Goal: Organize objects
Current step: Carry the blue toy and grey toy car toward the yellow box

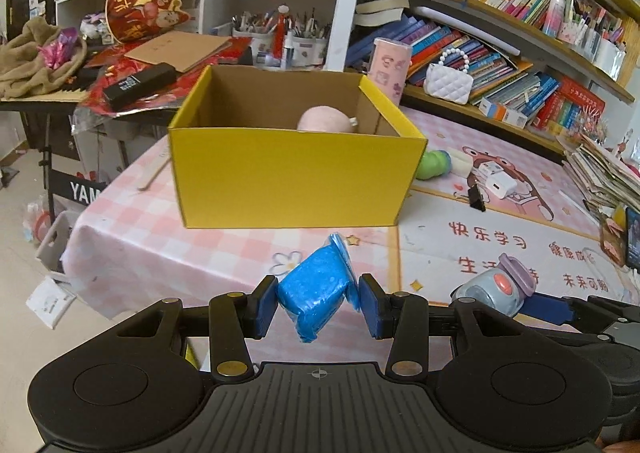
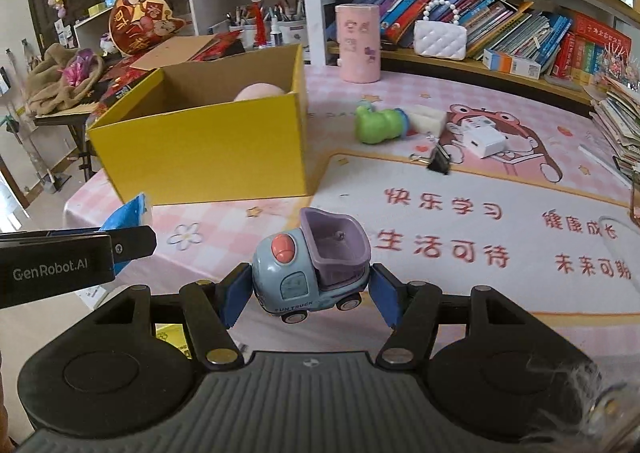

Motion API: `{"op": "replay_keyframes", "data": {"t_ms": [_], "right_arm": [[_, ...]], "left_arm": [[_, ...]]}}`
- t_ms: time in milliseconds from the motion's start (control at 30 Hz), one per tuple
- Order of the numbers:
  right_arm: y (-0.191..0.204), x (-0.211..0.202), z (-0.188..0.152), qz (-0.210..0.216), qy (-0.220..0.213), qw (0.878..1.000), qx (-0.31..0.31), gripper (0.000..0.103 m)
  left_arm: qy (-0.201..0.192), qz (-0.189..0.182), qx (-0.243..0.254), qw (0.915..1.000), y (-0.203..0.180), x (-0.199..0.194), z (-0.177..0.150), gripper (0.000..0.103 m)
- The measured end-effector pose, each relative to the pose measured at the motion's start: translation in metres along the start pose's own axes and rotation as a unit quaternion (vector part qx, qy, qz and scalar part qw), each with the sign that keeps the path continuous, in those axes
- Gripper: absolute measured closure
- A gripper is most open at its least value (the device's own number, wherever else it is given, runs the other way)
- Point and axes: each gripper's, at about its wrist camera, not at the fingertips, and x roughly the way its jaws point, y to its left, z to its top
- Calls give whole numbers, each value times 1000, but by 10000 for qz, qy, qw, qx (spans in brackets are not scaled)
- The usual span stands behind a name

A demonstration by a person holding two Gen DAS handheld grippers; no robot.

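My left gripper (image 1: 319,303) is shut on a blue clay packet (image 1: 316,289), held above the pink table in front of the yellow box (image 1: 292,177). Inside the box lies a pink round plush (image 1: 325,120). My right gripper (image 2: 313,295) is shut on a light-blue toy truck (image 2: 310,265) with a purple tipper, lifted off the table. That truck (image 1: 498,287) also shows at the right of the left wrist view. The yellow box (image 2: 208,157) stands to the upper left in the right wrist view, with the blue packet (image 2: 126,215) poking out past the other gripper's body.
A green toy (image 2: 378,125), a white block (image 2: 430,119), a white charger (image 2: 482,141) and a black binder clip (image 2: 438,163) lie on the mat right of the box. A pink tube (image 2: 357,43) stands behind. Bookshelves (image 2: 500,33) line the back and right.
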Motion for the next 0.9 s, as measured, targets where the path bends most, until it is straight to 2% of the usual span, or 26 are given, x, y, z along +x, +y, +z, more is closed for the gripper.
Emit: {"op": "replay_keyframes", "data": {"t_ms": [433,700,900], "right_arm": [[51,-7,-11,88,-70,9999,-76,41],[69,-12,-12,61,-130,9998,-133,41],[77,-14,-7,25,-198,9997,-172,41]], "left_arm": [[-229,63,-43,9997,44,-27,-6,61],[-369,37,-49,9993,60,-38,-8,61],[-595,83,29,9982,67,-43,3,61]]}}
